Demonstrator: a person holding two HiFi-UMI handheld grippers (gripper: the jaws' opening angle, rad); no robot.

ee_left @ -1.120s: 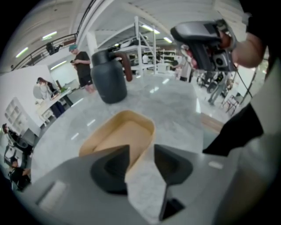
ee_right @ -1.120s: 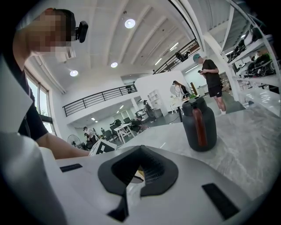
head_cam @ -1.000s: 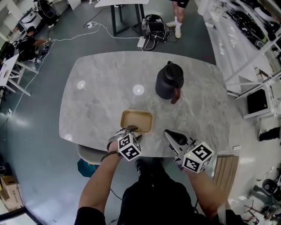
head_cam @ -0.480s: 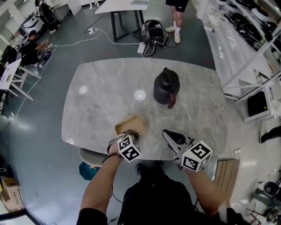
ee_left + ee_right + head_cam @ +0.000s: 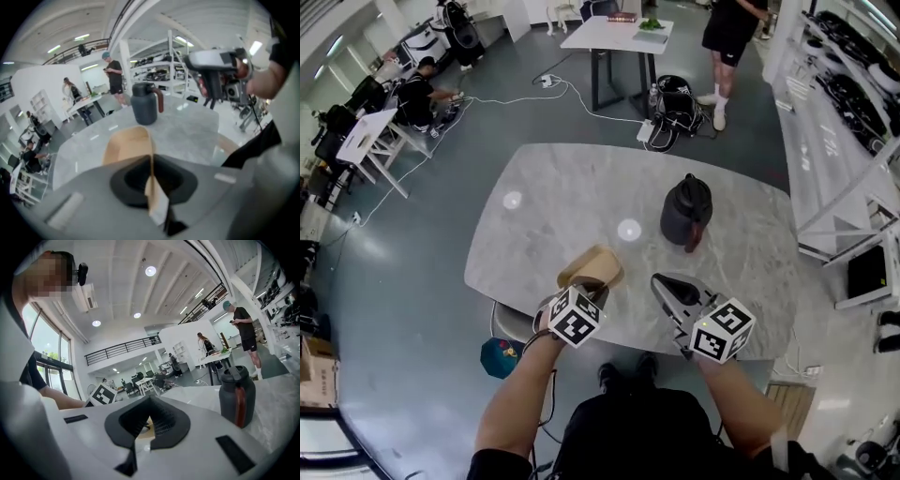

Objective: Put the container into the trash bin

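Left gripper view shows the jaws of the left gripper (image 5: 151,161) pinched narrow on the thin side wall of the tan container (image 5: 125,146). The container hangs tilted above the near edge of the grey marble counter (image 5: 187,129). The right gripper (image 5: 149,422) has its jaws together with nothing between them, and sits just beside the container. A dark jug (image 5: 686,212) with a reddish handle stands farther back on the counter, well apart.

I see the tan, shallow container (image 5: 592,266) tilted above the near edge of the table (image 5: 572,192), its rim pinched by the fingers of my left gripper (image 5: 587,294).
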